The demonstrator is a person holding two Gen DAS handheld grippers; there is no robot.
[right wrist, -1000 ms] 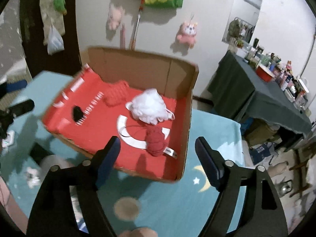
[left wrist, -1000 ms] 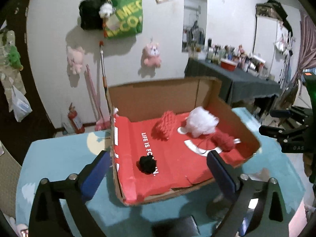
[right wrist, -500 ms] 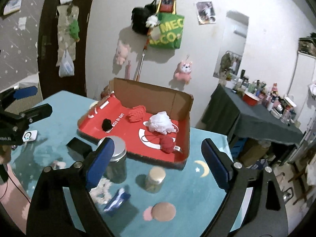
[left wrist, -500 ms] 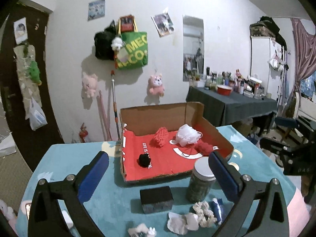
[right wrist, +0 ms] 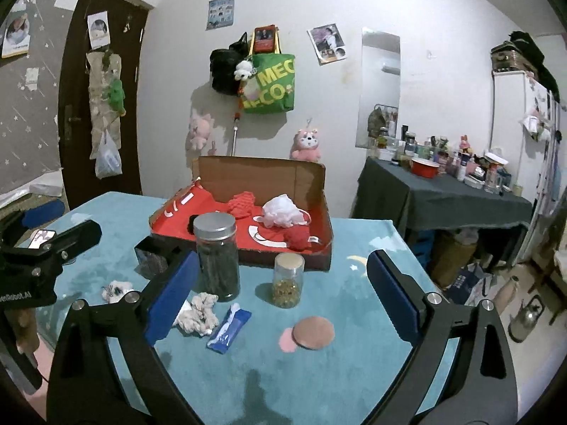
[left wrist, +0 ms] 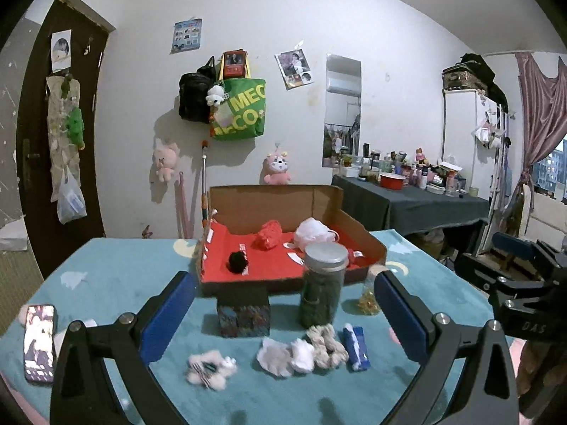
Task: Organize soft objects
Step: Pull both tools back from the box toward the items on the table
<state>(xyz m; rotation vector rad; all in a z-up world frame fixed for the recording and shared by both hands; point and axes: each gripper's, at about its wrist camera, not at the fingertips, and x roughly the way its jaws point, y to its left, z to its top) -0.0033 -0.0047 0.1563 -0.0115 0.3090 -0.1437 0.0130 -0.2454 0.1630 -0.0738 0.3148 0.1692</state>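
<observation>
Phone lies at far left of the teal counter. Left claw spread wide, holding nothing, above a row of soft bits: fuzzy white scrap, white wad, beige scrunchie, blue packet. Behind them a dark block and tall jar. Cardboard box with red lining holds black pompom, red knit piece, white puff. Right claw also spread, empty; small jar and round pad between its fingers.
</observation>
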